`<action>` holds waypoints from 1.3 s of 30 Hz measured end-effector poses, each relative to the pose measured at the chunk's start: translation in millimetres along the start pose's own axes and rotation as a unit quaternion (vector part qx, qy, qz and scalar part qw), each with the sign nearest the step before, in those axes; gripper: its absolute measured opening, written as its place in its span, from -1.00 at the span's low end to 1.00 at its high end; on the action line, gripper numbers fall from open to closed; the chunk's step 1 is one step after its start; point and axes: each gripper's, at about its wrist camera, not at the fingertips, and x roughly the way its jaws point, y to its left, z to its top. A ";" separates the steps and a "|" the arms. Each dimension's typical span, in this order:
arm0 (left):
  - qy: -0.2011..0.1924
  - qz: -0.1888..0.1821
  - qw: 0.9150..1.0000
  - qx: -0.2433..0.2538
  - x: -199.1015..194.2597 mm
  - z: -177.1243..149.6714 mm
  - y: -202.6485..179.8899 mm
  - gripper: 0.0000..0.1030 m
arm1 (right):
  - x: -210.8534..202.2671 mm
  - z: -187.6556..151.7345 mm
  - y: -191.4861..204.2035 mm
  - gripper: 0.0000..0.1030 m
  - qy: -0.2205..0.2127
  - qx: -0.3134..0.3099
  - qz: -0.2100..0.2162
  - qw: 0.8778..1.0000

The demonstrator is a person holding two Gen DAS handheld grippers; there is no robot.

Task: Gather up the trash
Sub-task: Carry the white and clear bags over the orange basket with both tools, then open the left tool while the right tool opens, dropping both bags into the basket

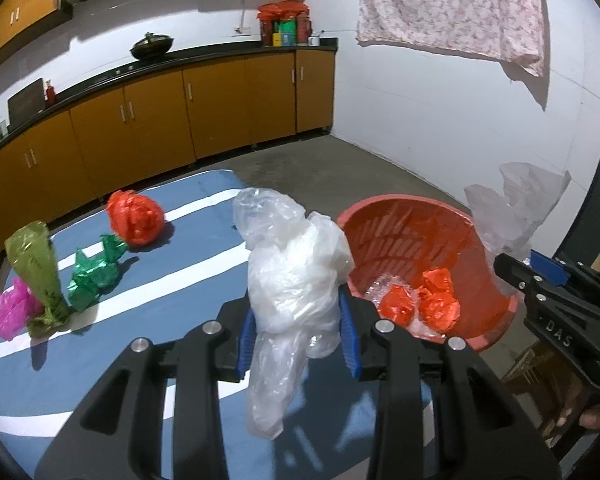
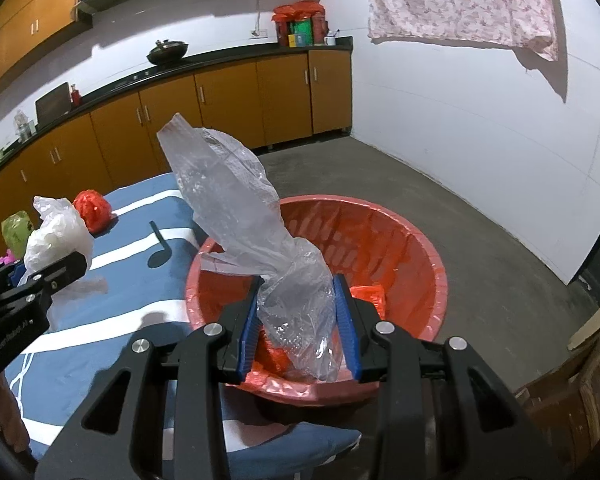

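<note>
The left gripper (image 1: pixel 298 334) is clenched on a milky white plastic bag (image 1: pixel 296 280), a crumpled, soft, translucent bundle whose long axis runs roughly upright between the blue ribbed pads (image 1: pixel 247 340), its top bulging above them and a tail hanging below. It hangs over the blue cloth with white stripes (image 1: pixel 204 240), just beside the red basket (image 1: pixel 404 232).

The right gripper (image 2: pixel 298 330) is clamped on a clear plastic bag (image 2: pixel 236 200), thinner and glossier, with a fine dotted texture. That bag's long axis leans up and to the left in the right wrist view, its flat end highest, and it sits above the basket's mouth. On the side of the right gripper, seen from the left wrist view, the letters "DAS" can be read. Small writing on the left gripper's side in the right wrist view is too blurred to read.

The basket is round, of slotted red plastic, with a red liner, and holds crumpled red bags (image 1: pixel 436 304) and clear film. On the cloth lie a red bag (image 1: pixel 136 218), a green foil bag (image 1: pixel 94 278), an olive-green bag (image 1: pixel 36 264) standing upright, and a pink bag (image 1: pixel 12 312).
</note>
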 end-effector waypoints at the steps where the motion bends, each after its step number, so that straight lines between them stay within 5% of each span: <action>1: 0.000 -0.002 1.000 0.002 1.3 0.8 -2.8 -0.31 | 0.3 0.0 -0.8 -0.31 0.000 0.001 -0.002 1.000; 35: 0.040 -0.115 0.992 0.017 101.5 43.7 -76.1 -0.24 | 42.1 26.2 -57.4 -0.30 0.004 0.104 0.015 0.994; 39: 0.043 -0.115 0.992 0.011 109.6 43.4 -74.1 -0.14 | 42.7 23.9 -65.0 -0.06 0.004 0.121 0.031 0.992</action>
